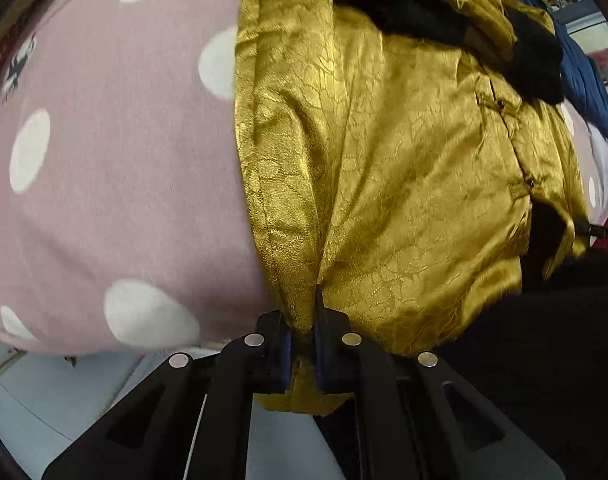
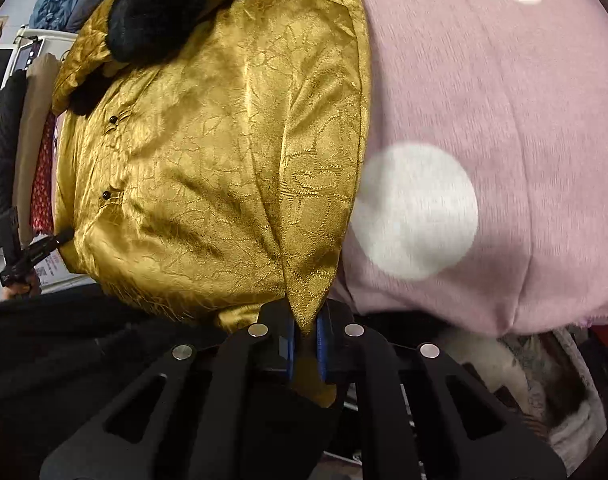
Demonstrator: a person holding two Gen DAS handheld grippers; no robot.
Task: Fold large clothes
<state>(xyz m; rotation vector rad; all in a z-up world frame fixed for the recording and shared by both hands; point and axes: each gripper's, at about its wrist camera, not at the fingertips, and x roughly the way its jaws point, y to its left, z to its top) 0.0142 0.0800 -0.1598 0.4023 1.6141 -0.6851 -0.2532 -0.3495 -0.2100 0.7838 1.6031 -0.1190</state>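
The shiny gold brocade jacket with black fur trim (image 1: 404,168) lies spread on the pink fleece blanket with large white dots (image 1: 111,168). In the left wrist view the jacket fills the area from 12 o'clock to 4 o'clock, and the blanket takes the side from 8 to 11 o'clock. The left gripper (image 1: 302,344) is at 6 o'clock; its black fingers with blue pads (image 1: 286,356) are pressed together on a pinched fold of the jacket's hem corner, and a small piece of gold cloth hangs below them. The black fur (image 1: 538,60) sits at 1 o'clock on the jacket.

In the right wrist view the jacket (image 2: 223,152) lies toward 10 to 12 o'clock and the blanket (image 2: 504,120) toward 1 to 4 o'clock. The right gripper (image 2: 304,344) at 6 o'clock is also closed on the other hem corner of the jacket, with the cloth squeezed between its pads. Two small dark buttons (image 2: 112,120) show along the front edge at 9 o'clock. At 8 o'clock, just beside the jacket's edge, part of the other gripper is visible. A pile of other clothes (image 2: 59,4) lies at 11 o'clock, behind the jacket.
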